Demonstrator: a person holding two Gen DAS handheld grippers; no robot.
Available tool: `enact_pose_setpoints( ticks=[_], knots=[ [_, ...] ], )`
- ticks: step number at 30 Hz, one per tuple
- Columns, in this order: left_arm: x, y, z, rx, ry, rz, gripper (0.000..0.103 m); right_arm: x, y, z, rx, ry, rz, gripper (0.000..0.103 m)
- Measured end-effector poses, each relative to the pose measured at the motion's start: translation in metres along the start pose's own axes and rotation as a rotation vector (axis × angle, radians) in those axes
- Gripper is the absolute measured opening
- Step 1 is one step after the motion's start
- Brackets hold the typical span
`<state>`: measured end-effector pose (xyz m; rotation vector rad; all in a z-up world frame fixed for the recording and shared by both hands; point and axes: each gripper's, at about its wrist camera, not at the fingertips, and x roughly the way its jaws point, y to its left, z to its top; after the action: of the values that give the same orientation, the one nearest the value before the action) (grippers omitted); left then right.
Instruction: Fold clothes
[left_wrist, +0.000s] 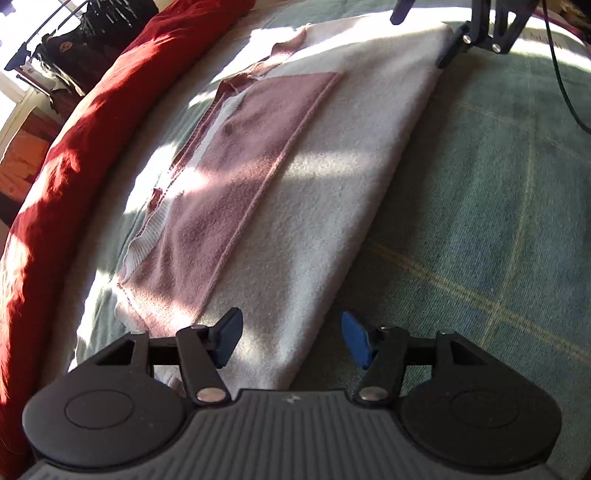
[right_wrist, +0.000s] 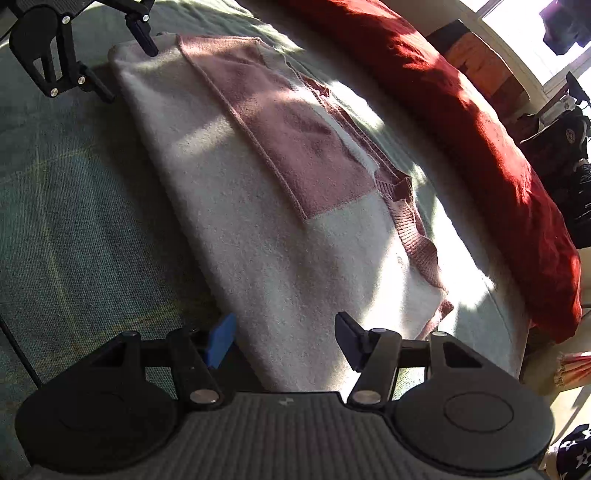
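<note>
A folded white knit sweater (left_wrist: 317, 192) with a pink panel (left_wrist: 258, 147) lies flat on a green plaid blanket (left_wrist: 480, 206). My left gripper (left_wrist: 291, 339) hovers open over one end of the sweater's long folded edge; its blue pads straddle that edge without pressing on it. At the opposite end, my right gripper (right_wrist: 285, 339) is open in the same way over the sweater (right_wrist: 280, 251), its pads either side of the edge. Each gripper shows small in the other's view: the right gripper (left_wrist: 424, 31) at the far corner, the left gripper (right_wrist: 123, 62) likewise.
A red duvet (left_wrist: 74, 155) runs along the far side of the bed, past the sweater's pink ribbed edge (right_wrist: 417, 236). A black cable (left_wrist: 561, 85) hangs by the right gripper. Dark clothes (left_wrist: 85, 40) hang near a bright window.
</note>
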<state>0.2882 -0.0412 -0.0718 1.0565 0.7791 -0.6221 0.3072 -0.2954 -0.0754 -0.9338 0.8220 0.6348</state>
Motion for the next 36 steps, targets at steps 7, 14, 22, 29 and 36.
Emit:
enact_pose_setpoints(
  ticks=[7, 14, 22, 29, 36],
  knots=[
    [0.022, -0.015, -0.006, 0.224, -0.002, 0.127, 0.063, 0.023, 0.031, -0.019, -0.259, 0.07, -0.131, 0.064],
    [0.036, -0.006, 0.019, 0.237, -0.036, 0.142, 0.064, 0.04, 0.029, 0.008, -0.322, 0.003, -0.213, 0.064],
    [0.037, 0.005, -0.021, 0.275, 0.004, 0.185, 0.065, 0.041, 0.02, -0.028, -0.375, 0.116, -0.274, 0.064],
    [0.053, 0.005, -0.001, 0.328, -0.053, 0.223, 0.067, 0.051, 0.015, -0.018, -0.373, 0.096, -0.326, 0.064],
    [0.049, -0.003, -0.009, 0.34, -0.083, 0.256, 0.062, 0.054, 0.018, -0.009, -0.343, 0.105, -0.351, 0.059]
  ],
)
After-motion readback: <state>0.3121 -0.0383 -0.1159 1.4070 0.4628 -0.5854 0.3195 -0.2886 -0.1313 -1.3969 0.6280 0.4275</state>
